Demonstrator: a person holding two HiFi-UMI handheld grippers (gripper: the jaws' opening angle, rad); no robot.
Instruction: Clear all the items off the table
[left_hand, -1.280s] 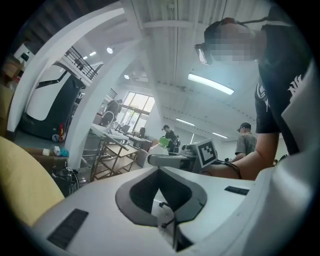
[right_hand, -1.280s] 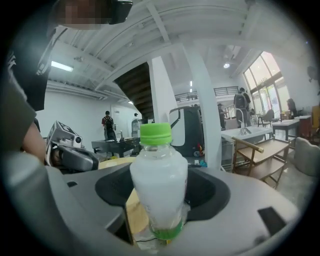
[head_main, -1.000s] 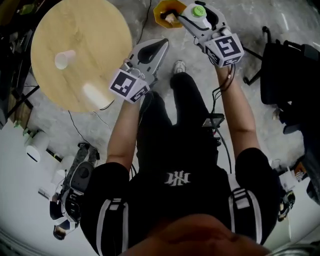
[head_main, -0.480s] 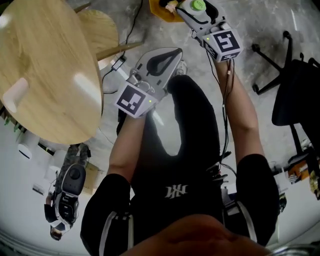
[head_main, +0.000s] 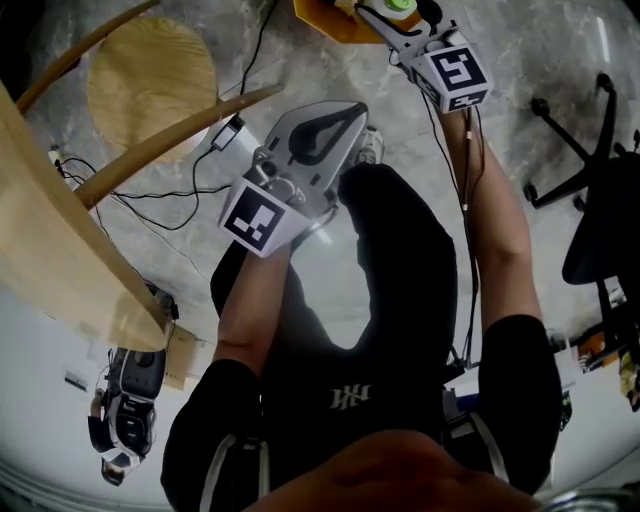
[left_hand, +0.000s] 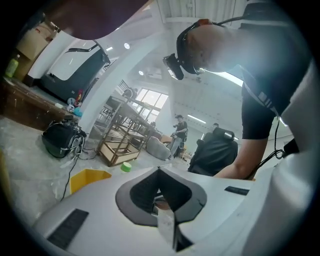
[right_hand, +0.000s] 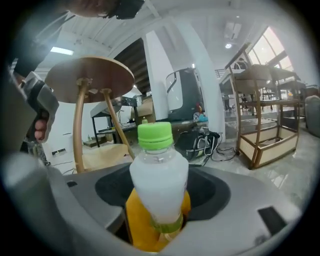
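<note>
Bottle (right_hand: 159, 185) with a green cap (right_hand: 155, 136) and a clear, whitish body stands between the jaws of the right gripper (right_hand: 160, 202). The jaws are spread wide and close on its lower part, so the bottle is off the table and carried in this gripper. In the head view it sits at 12 o'clock, at the top edge, where only the cap and the gripper's marker cube (head_main: 452, 75) show well. A yellow bin (right_hand: 134, 220) lies straight behind the bottle's lower half. From these views I cannot tell whether the bottle touches it.

The left gripper (head_main: 352, 108) is near the middle of the head view, pointing toward 1 o'clock over the person's black-clad knee (head_main: 400, 230). Its jaws are drawn together to a point. In the left gripper view a small pale shape sits in the dark gap behind the tips, possibly a part of the gripper itself, though the view is too poor to say. The same yellow bin appears at 8 o'clock in that view, on the grey floor.

The wooden table (head_main: 60, 260) fills the head view at 9 o'clock, seen edge-on, with its legs running toward 11 o'clock. In the right gripper view its round top hangs at 10 o'clock, seen from below. A black office chair (head_main: 600, 230) stands at 3 o'clock.
</note>
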